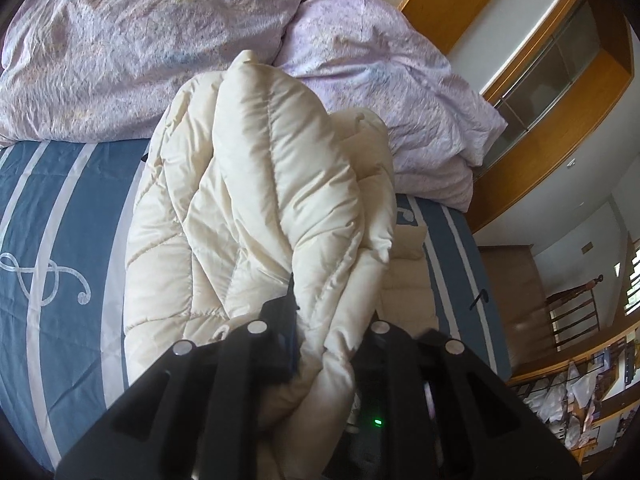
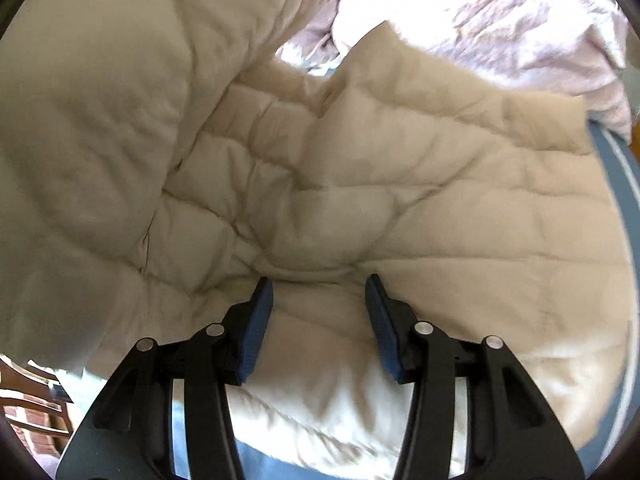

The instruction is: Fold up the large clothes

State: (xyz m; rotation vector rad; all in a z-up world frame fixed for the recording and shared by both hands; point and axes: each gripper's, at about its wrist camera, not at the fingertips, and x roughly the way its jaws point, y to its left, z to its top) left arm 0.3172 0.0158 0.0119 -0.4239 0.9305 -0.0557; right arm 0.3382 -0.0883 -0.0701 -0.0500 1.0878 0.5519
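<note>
Bed: blue bedsheet (image 1: 60, 208) with pale stripes, lilac duvet (image 1: 132, 44) heaped at twelve o'clock.
Jacket: cream quilted puffer jacket (image 1: 248, 184) lying mid-bed.
Left gripper (image 1: 324, 344): pinching a bunched jacket fold.
Right gripper (image 2: 319, 312): spread, nothing between, above the jacket.

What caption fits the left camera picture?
Left tool lifts a bunched cream puffy coat above the blue bed.

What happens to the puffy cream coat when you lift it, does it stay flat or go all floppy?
Probably floppy: the bunch of the cream coat pinched in the left gripper sags in soft folds. It looks puffy and quilted, so likely light for its size. The smooth fabric might slip from a loose grip. The right gripper is open over it.
</note>
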